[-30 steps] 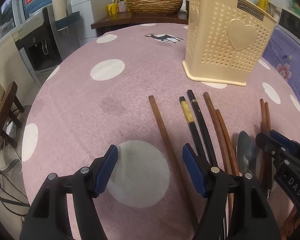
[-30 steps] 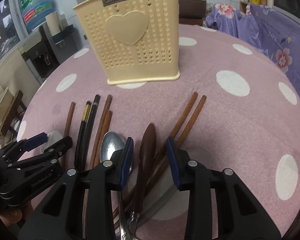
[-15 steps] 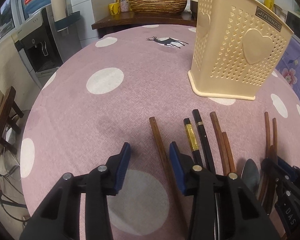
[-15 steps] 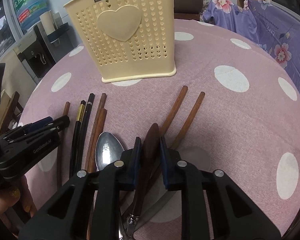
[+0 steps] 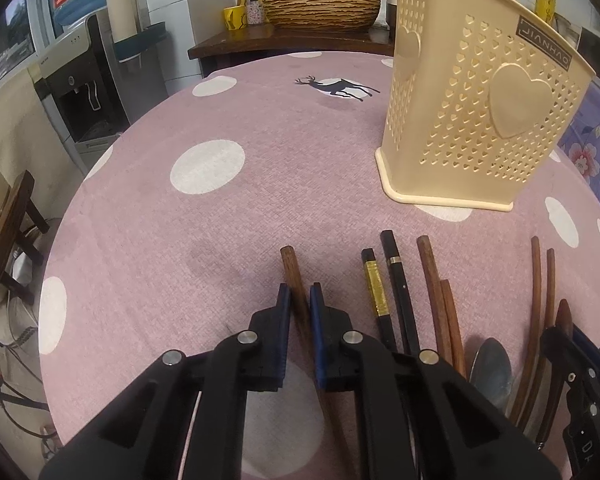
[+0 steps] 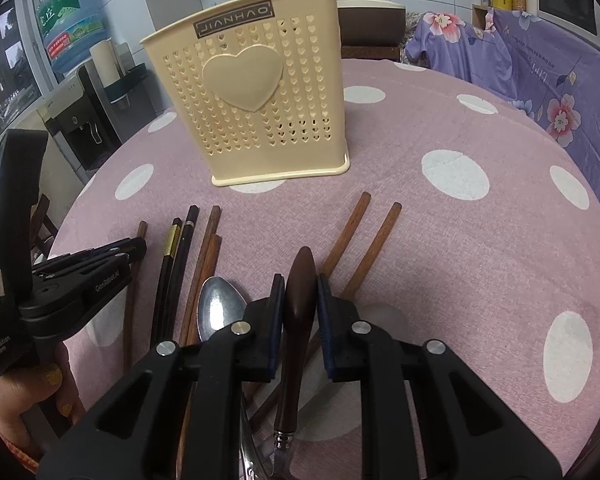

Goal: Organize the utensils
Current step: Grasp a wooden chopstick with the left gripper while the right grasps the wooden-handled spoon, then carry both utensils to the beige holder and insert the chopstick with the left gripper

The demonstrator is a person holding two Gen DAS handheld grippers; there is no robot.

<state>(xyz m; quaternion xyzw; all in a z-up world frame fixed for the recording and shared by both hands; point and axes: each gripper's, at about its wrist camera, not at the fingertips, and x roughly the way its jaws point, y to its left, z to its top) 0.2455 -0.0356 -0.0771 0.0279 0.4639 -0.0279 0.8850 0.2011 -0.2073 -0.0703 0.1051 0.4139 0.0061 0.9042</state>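
My left gripper (image 5: 299,300) is shut on a brown wooden chopstick (image 5: 292,270) that lies on the pink dotted tablecloth. My right gripper (image 6: 298,290) is shut on the dark brown wooden handle (image 6: 299,300) of a utensil; the left gripper also shows at the left of the right wrist view (image 6: 134,248). Black chopsticks (image 5: 396,296), more brown chopsticks (image 5: 434,280) and a metal spoon (image 6: 220,312) lie between the grippers. Two brown chopsticks (image 6: 364,240) lie to the right. A cream perforated utensil holder (image 6: 252,104) stands upright behind them.
The round table's edge (image 5: 80,184) curves close on the left, with a water dispenser (image 5: 84,92) and wooden stool (image 5: 4,236) beyond. A purple floral cloth (image 6: 540,80) lies off the right side. A wooden counter with a woven basket (image 5: 320,8) stands behind.
Both grippers have closed: the left one slid right and shut on the single brown chopstick, the right one shut on the dark wooden handle. Both views moved slightly back from the holder.
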